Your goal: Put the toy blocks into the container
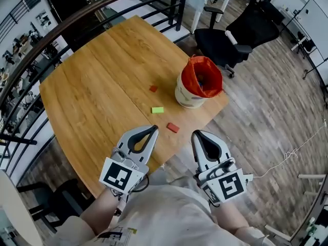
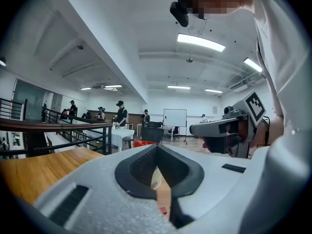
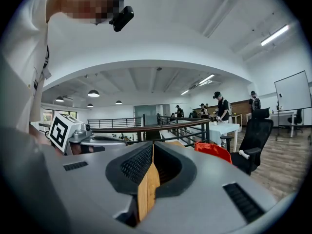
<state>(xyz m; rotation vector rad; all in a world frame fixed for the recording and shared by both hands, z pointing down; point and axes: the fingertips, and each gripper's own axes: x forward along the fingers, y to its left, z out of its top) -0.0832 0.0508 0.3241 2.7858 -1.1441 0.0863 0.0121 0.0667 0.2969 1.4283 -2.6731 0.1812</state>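
Note:
A white container lined with a red bag (image 1: pixel 199 82) stands near the right edge of the wooden table (image 1: pixel 97 96). On the table in front of it lie a small red block (image 1: pixel 153 88), a green block (image 1: pixel 157 109) and another red block (image 1: pixel 173 127). My left gripper (image 1: pixel 154 129) is held over the table's near edge, shut and empty, just short of the nearest red block. My right gripper (image 1: pixel 196 134) hangs beside it, off the table's edge, shut with nothing in it. The red bag (image 3: pixel 213 151) shows ahead in the right gripper view and also, as a red bag rim (image 2: pixel 145 143), in the left gripper view.
A black office chair (image 1: pixel 230 32) stands behind the container. A dark railing (image 1: pixel 77 19) curves round the table's far and left sides. A white cable (image 1: pixel 287 155) lies on the wooden floor at the right. Several people stand far off by a white table (image 2: pixel 119 133).

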